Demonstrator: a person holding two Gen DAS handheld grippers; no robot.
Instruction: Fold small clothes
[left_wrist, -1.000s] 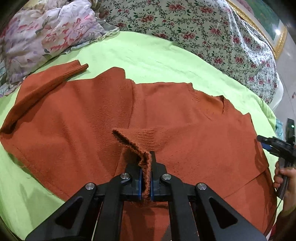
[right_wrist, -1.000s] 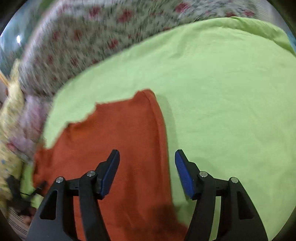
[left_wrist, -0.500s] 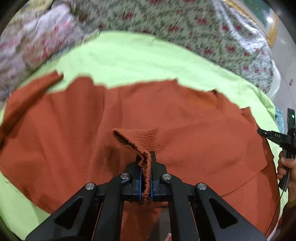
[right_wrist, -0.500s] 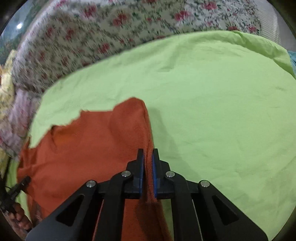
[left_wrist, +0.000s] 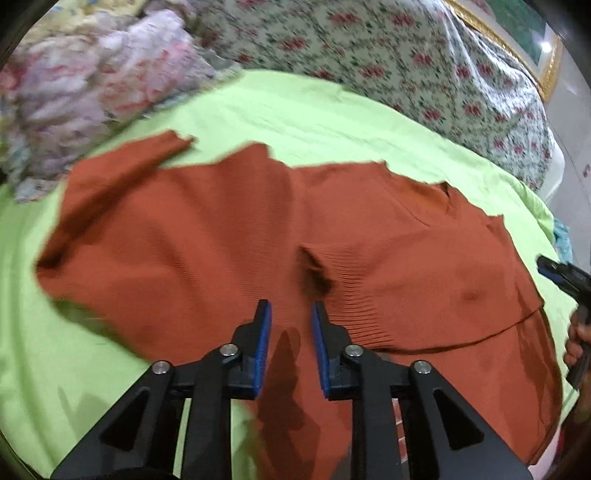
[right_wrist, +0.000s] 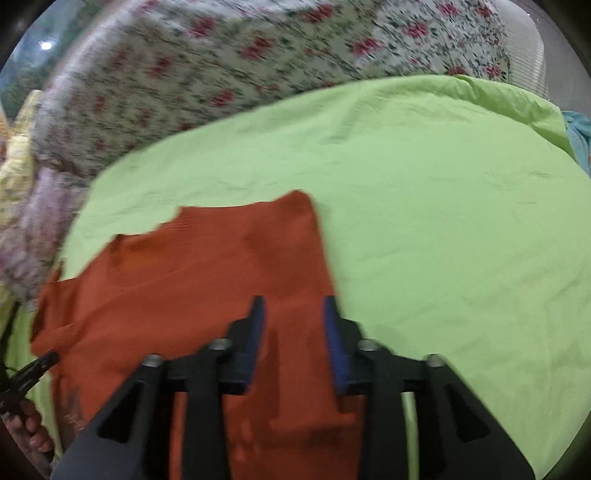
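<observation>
Left tongs: parted, holding nothing, above the sweater.
Right tongs: parted, holding nothing, above the sweater's edge.
Sweater: spread on green sheet.

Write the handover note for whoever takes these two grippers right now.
Left gripper: open, empty, over the ribbed cuff lying on the sweater's middle.
Right gripper: open, empty, over the sweater's right edge.
Orange sweater: spread on the green sheet; other sleeve stretched out toward the floral bedding.
Done: one sleeve laid across the body.
Left: fold the other sleeve in, then the body.
</observation>
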